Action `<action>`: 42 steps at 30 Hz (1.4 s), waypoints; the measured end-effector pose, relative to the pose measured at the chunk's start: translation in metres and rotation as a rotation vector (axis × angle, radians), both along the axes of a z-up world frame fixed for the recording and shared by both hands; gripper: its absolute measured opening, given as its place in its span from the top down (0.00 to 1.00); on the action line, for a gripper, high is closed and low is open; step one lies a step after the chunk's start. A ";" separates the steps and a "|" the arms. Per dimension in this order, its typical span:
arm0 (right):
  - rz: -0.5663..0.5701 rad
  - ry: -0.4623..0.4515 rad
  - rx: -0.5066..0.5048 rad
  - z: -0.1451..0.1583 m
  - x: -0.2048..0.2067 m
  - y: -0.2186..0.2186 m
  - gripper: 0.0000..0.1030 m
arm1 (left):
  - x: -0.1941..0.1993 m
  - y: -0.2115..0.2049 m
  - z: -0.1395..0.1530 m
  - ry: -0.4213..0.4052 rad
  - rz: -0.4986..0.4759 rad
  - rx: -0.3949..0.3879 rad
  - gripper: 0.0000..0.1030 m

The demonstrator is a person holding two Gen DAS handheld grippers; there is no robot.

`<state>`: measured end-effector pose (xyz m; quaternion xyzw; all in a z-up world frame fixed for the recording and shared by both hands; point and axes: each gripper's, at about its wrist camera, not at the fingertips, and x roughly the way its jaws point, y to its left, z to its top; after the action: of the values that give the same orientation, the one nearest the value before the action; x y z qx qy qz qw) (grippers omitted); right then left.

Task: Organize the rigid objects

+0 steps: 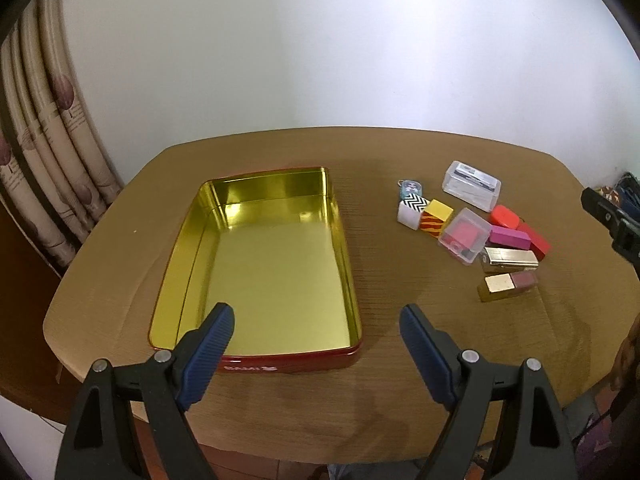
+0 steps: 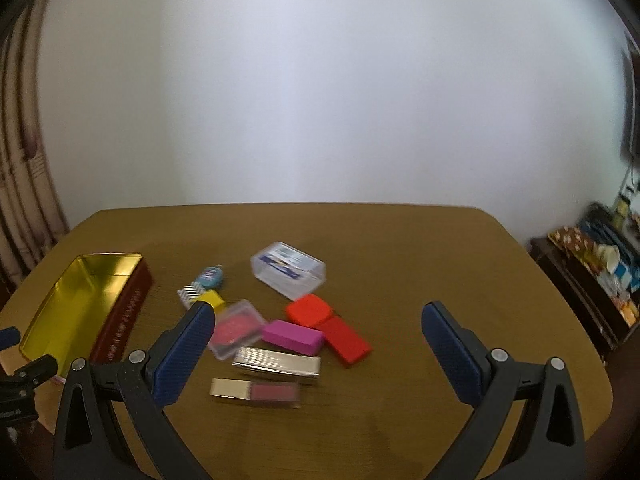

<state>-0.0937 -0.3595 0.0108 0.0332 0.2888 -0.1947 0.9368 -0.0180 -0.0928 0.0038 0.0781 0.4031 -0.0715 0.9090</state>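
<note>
On the bench (image 1: 280, 392) my left tool (image 1: 316, 330) and right tool (image 2: 316, 332) both hang released and empty, the gold-lined tin (image 1: 264, 264) holds nothing yet, and every small box (image 2: 288, 344) waits clustered beside it.

1. Motion blur softens the right wrist view; the print on the clear plastic box (image 2: 289, 273) at 12 o'clock of the pile is unreadable.
2. The left gripper (image 2: 9, 364) is cut off by the frame's 9 o'clock edge.
3. The right gripper (image 1: 612, 216) is cropped at the 3 o'clock edge of the left wrist view.
4. The yellow block (image 2: 214, 300) is partly hidden behind a blue finger pad (image 2: 184, 356).
5. Lettering on the red tin (image 1: 250, 368) is too small to read.
6. Clutter on the side shelf (image 2: 600, 264) at 3 o'clock is smeared and indistinct.
</note>
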 end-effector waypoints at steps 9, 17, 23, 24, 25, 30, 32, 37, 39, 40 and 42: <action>0.016 -0.017 0.000 0.005 -0.002 0.006 0.00 | 0.002 0.001 -0.002 0.001 0.017 -0.013 0.15; 0.107 0.014 -0.016 0.001 0.011 0.052 0.00 | 0.005 0.030 -0.003 -0.009 0.080 -0.030 0.15; 0.196 0.021 -0.043 0.005 0.025 0.096 0.00 | 0.013 0.059 -0.009 0.013 0.147 -0.087 0.15; 0.207 0.019 -0.046 0.006 0.026 0.101 0.00 | 0.013 0.062 -0.009 0.014 0.154 -0.091 0.15; 0.217 0.016 -0.050 0.007 0.027 0.106 0.01 | 0.013 0.064 -0.009 0.013 0.159 -0.095 0.15; 0.223 0.007 -0.058 0.010 0.024 0.108 0.01 | 0.013 0.066 -0.009 0.016 0.153 -0.102 0.15; 0.200 0.013 -0.063 0.010 0.020 0.103 0.01 | 0.012 0.059 -0.008 0.027 0.126 -0.101 0.15; 0.088 0.050 -0.109 0.002 0.005 0.043 0.01 | 0.006 0.020 -0.009 0.073 0.012 -0.063 0.15; 0.031 0.079 -0.120 -0.004 -0.002 0.011 0.01 | 0.005 -0.001 -0.013 0.109 -0.035 -0.038 0.15; -0.005 0.099 -0.124 -0.009 -0.006 -0.006 0.01 | 0.005 -0.010 -0.015 0.128 -0.063 -0.035 0.15; -0.067 0.129 -0.115 -0.018 -0.014 -0.038 0.01 | 0.003 -0.031 -0.018 0.161 -0.115 -0.038 0.15</action>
<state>-0.1079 -0.3974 -0.0074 -0.0237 0.3356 -0.2440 0.9095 -0.0147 -0.1241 -0.0143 0.0776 0.4683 -0.1371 0.8694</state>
